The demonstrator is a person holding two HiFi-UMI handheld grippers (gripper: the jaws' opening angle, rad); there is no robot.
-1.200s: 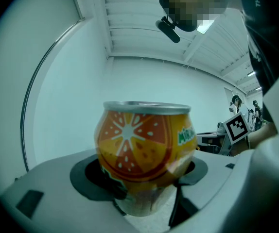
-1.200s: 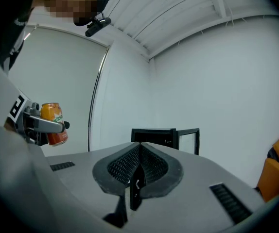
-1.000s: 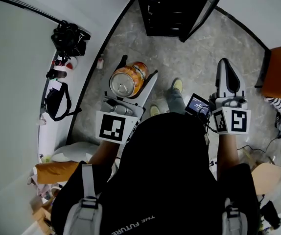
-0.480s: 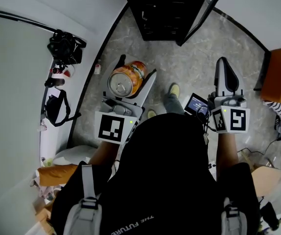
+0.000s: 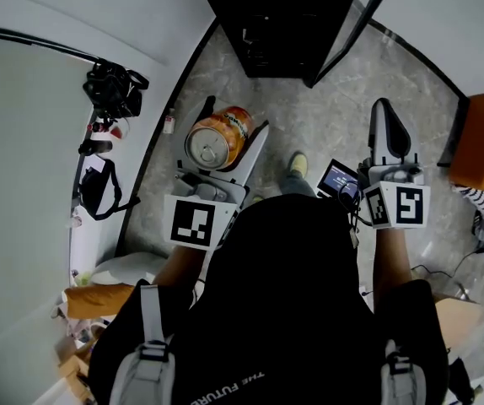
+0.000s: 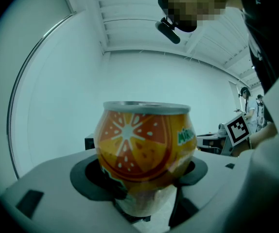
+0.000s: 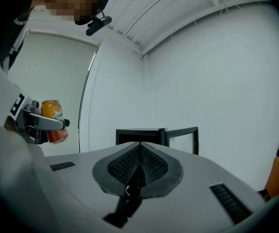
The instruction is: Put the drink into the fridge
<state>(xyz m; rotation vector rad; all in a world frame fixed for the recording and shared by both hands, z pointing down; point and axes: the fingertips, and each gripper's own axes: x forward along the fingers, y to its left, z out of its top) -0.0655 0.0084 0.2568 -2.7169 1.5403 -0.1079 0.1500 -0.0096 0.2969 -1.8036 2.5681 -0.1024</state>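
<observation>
The left gripper [image 5: 235,116] is clamped round the orange can [image 5: 218,136], held upright above the floor [image 5: 309,116]; the open black fridge [image 5: 280,19] stands farther ahead, its door [image 5: 356,19] swung to the right. The right gripper [image 5: 385,112] is closed on nothing. Best, I judge, to carry the can level into the opening, left of the door, releasing only once it stands firm.

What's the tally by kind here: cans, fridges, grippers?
orange drink can: 1
black fridge: 1
grippers: 2 (left gripper shut on the can, right gripper shut and empty)
Total: 4
</observation>
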